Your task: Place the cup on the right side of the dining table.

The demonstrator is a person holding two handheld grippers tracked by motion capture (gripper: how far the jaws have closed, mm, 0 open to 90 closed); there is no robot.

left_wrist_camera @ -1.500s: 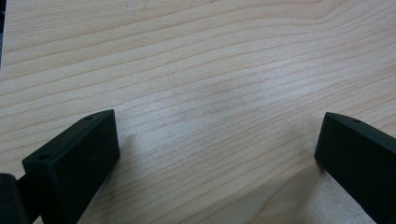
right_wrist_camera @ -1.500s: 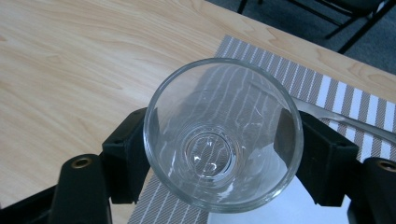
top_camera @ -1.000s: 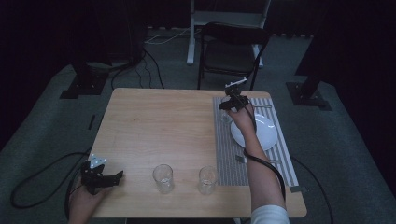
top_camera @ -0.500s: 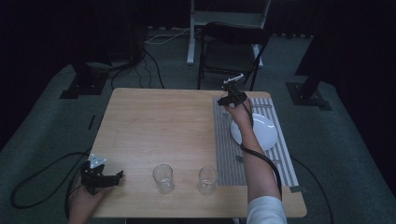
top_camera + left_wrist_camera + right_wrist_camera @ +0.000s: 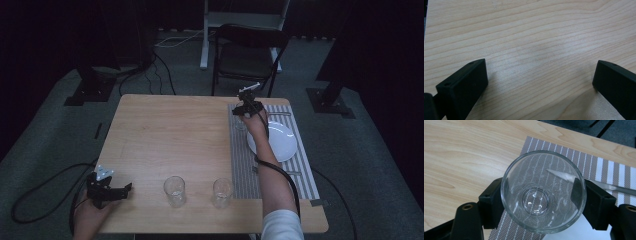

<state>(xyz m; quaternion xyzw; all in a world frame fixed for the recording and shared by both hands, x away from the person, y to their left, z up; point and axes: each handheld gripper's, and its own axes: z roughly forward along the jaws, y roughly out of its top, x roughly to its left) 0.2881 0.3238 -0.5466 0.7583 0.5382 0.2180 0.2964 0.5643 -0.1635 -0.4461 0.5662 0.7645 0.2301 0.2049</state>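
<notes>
A: Right gripper [image 5: 242, 113] shifted a little toward the bench's far edge since the earlier frames; left gripper [image 5: 112, 190] stayed put at the near left corner.

B: Jaws on the right?

A: Clamped on a clear glass [image 5: 543, 192], one jaw each side of its wall, seen from above in the right gripper view. Glass looked empty, upright.

B: Where was it?

A: Over the far left corner of the striped placemat [image 5: 292, 167], on the right side of the bench [image 5: 170, 140]. Couldn't tell if it touched the mat or hung just above it.

B: Left jaws?

A: Spread wide, nothing between them, just bare wood under them in the left gripper view [image 5: 540, 82].

B: Other stuff?

A: White plate [image 5: 280, 142] on the placemat, just beside the right hand [image 5: 256, 127]. A knife [image 5: 604, 184] lay on the mat past the glass, its blade showing through the glass wall. Two more glasses near the near edge: one left [image 5: 174, 190], one right [image 5: 222, 192], the right one just beside the placemat's left edge. Fork-like piece [image 5: 292, 172] at the plate's near side, too small to be sure.
</notes>
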